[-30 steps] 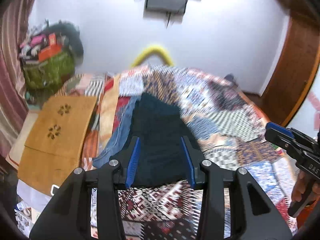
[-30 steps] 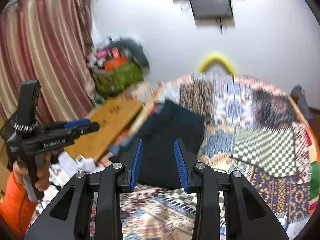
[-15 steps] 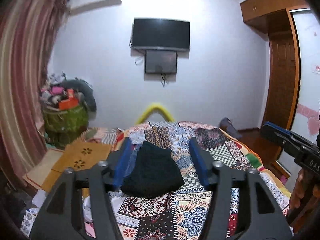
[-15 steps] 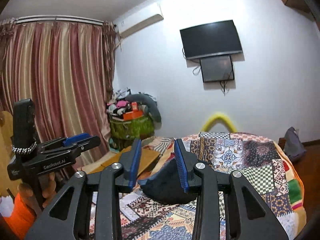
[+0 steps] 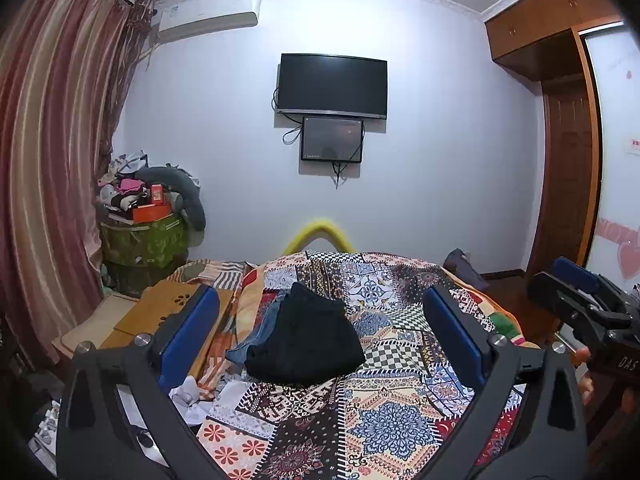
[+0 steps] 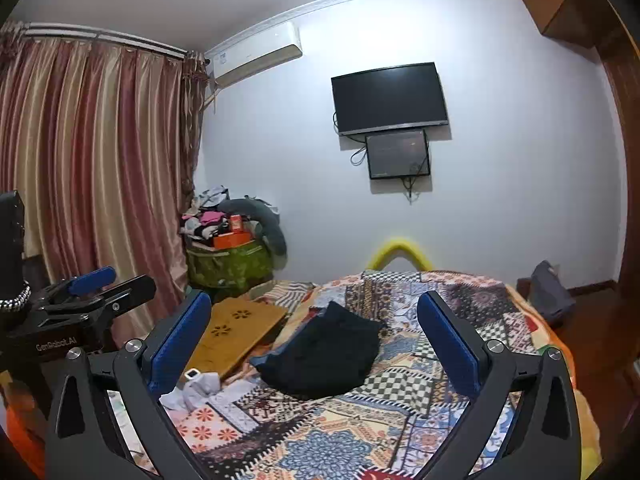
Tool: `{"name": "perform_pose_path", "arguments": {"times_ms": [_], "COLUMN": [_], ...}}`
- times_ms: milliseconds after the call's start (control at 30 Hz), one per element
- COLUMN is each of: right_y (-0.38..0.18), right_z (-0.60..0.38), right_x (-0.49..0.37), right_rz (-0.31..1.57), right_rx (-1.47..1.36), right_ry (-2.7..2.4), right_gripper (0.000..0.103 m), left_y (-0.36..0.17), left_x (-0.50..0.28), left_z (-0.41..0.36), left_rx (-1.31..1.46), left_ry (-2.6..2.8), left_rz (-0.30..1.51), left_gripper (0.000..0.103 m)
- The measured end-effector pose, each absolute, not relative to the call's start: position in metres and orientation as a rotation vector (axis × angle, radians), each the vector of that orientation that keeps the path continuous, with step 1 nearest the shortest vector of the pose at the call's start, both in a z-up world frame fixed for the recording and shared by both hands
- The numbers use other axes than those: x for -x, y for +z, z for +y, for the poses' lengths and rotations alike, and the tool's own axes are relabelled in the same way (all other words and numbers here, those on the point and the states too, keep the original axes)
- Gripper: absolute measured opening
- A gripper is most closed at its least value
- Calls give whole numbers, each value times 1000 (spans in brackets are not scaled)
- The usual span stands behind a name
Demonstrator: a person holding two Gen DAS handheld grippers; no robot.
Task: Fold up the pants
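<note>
The black pants lie folded in a compact stack on the patterned bedspread, on top of a blue garment. They also show in the right wrist view. My left gripper is wide open and empty, held back from the bed and above it. My right gripper is wide open and empty too, likewise well back from the pants. Each gripper shows at the edge of the other's view.
A low wooden table stands left of the bed, with crumpled white paper near it. A green basket piled with clothes sits by the curtain. A TV hangs on the far wall. A wardrobe stands at right.
Both grippers pulled up and back from close over the pants to a raised view of the room. Both jaws opened from a narrow gap to wide. The pants stayed folded.
</note>
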State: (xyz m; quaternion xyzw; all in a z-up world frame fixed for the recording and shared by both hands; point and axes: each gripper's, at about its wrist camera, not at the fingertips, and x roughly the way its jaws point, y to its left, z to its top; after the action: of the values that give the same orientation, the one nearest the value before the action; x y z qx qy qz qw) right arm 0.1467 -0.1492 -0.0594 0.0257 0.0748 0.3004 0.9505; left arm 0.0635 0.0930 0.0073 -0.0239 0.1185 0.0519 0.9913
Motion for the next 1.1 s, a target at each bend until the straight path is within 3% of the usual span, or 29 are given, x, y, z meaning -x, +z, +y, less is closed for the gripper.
{"name": "perform_pose_path", "arguments": {"times_ms": [1100], "right_y": [-69], "right_z": [-157], "right_x": [-141], "right_rz": [205], "right_rx": [-70], "right_ry": [595], "right_gripper": [102], "left_y": [-6], "left_x": [-66], "left_z": [84], "left_rx": [21], "left_ry": [81], "left_rz": [263], "left_gripper": [103]}}
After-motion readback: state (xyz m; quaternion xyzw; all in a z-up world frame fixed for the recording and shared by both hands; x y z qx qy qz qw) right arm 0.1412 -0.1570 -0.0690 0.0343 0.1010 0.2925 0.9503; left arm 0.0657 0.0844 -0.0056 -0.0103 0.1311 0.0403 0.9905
